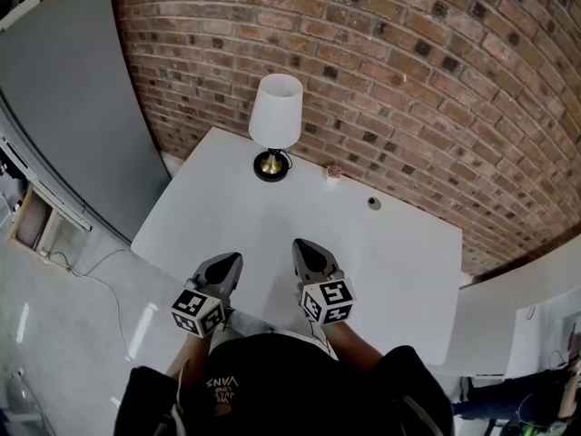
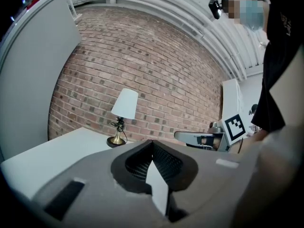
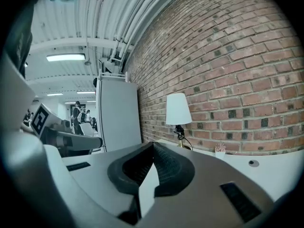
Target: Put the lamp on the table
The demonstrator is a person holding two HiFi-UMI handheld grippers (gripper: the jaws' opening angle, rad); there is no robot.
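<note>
Open-plan office or lab, brick wall, grey partition, ceiling pipes, strip lights

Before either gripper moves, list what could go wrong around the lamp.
1. The lamp is tall on a small round base, so a bump on the shade could tip it.
2. It stands near the far edge of the table, by the brick wall; a push might slide it off.
3. The small pink item sits close to the base and could be knocked during a reach.
</note>
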